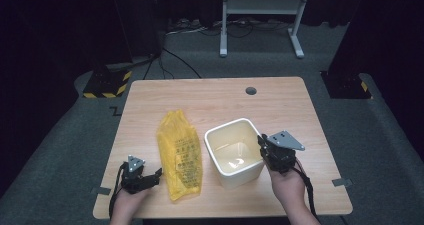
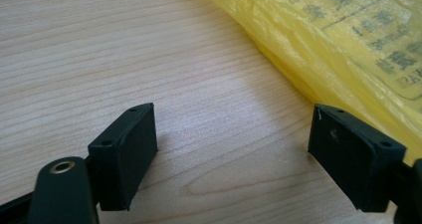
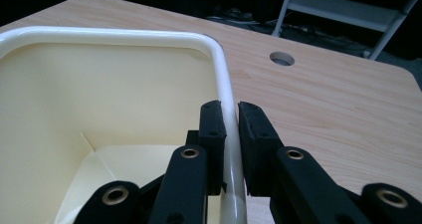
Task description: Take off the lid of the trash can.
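A cream square bin [image 1: 227, 123] stands empty on the wooden table, right of centre. My right gripper [image 1: 261, 143] is shut on its right rim, one pad inside the wall and one outside; in the right gripper view the jaws [image 3: 231, 117] pinch the white rim [image 3: 225, 84]. A flat yellow plastic bag [image 1: 179, 155] with printed text lies left of the bin. My left gripper [image 1: 158, 176] rests low at the table's front left, pointing at the bag's left edge. Its jaws [image 2: 234, 134] stand wide open over bare wood, and the bag [image 2: 348, 40] lies just past the right fingertip.
The table [image 1: 280, 105] has a round cable hole [image 1: 251, 91] near its far edge. A white metal stand [image 1: 260, 15] and cables are on the floor behind the table. Black-and-yellow striped bases [image 1: 106, 84] sit at the far left and far right.
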{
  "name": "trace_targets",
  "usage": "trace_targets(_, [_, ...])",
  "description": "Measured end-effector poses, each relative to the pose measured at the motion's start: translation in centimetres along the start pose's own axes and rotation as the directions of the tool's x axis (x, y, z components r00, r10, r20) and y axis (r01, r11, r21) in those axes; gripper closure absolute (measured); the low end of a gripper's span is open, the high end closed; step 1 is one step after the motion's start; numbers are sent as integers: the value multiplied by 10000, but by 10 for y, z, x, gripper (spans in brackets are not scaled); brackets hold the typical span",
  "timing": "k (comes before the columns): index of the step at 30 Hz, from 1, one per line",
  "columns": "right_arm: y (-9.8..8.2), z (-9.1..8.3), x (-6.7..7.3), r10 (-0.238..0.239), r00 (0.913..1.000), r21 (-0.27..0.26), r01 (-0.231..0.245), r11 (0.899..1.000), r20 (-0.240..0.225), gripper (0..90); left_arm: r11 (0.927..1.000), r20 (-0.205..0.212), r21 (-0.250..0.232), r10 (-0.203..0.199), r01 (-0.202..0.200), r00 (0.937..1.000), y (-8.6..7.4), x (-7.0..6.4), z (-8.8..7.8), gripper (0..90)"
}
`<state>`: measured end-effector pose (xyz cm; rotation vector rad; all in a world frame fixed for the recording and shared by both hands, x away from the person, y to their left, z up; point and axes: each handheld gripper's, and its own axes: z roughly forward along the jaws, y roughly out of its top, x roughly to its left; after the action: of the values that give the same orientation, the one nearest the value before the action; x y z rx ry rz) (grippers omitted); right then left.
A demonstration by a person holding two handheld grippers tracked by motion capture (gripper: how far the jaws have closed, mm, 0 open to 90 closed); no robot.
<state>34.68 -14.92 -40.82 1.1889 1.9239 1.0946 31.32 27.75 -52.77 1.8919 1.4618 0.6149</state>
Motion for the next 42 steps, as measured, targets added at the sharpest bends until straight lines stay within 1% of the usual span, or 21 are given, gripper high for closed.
trace_targets(3, [1, -1, 3, -131, 9999, -214, 133, 9997, 76, 812, 10000, -7, -14, -5, 5, 10000, 0, 0, 0, 192])
trace_targets(6, [3, -1, 6, -314, 9994, -261, 317, 9992, 115, 813, 10000, -11, -12, -4, 4, 10000, 0, 0, 0, 192])
trace_targets(8, [3, -2, 10, -757, 9967, -300, 765, 9966, 293, 815, 10000, -12, -11, -2, 2, 10000, 0, 0, 0, 192])
trace_targets(10, [4, -3, 11, -793, 9965, -342, 801, 9962, 246, 816, 10000, -1, -1, -1, 1, 10000, 0, 0, 0, 192])
trace_targets(13, [4, -4, 12, -911, 9954, -516, 926, 9944, 306, 817, 10000, -9, -9, -5, 5, 10000, 0, 0, 0, 192])
trace_targets(15, [3, -7, 13, -1006, 9935, -851, 1048, 9908, 526, 818, 10000, -19, -10, 1, -1, 10000, 0, 0, 0, 192])
trace_targets(17, [3, -7, 12, -987, 9933, -920, 1040, 9903, 607, 818, 10000, -9, 7, 6, -6, 10000, 0, 0, 0, 192])
trace_targets(18, [4, -8, 9, -734, 9968, -924, 760, 9928, 314, 818, 10000, -4, 11, 6, -6, 10000, 0, 0, 0, 191])
trace_targets(19, [5, -9, 9, -597, 9978, -944, 622, 9936, 285, 817, 10000, 2, 7, 4, -4, 10000, 0, 0, 0, 192])
trace_targets(26, [4, -8, 8, -483, 9986, -983, 499, 9939, 195, 817, 10000, -5, -12, -4, 4, 10000, 0, 0, 0, 192])
trace_targets(32, [3, -8, 5, -227, 9996, -1059, 244, 9941, 175, 817, 10000, -3, -16, 1, -1, 10000, 0, 0, 0, 192])
trace_targets(35, [2, -8, 4, -210, 9996, -1144, 229, 9932, 179, 816, 10000, -8, -13, -11, 11, 10000, 0, 0, 0, 192])
trace_targets(42, [1, -11, 2, 13, 9998, -1355, 12, 9908, 189, 817, 10000, -4, -9, -6, 6, 10000, 0, 0, 0, 192])
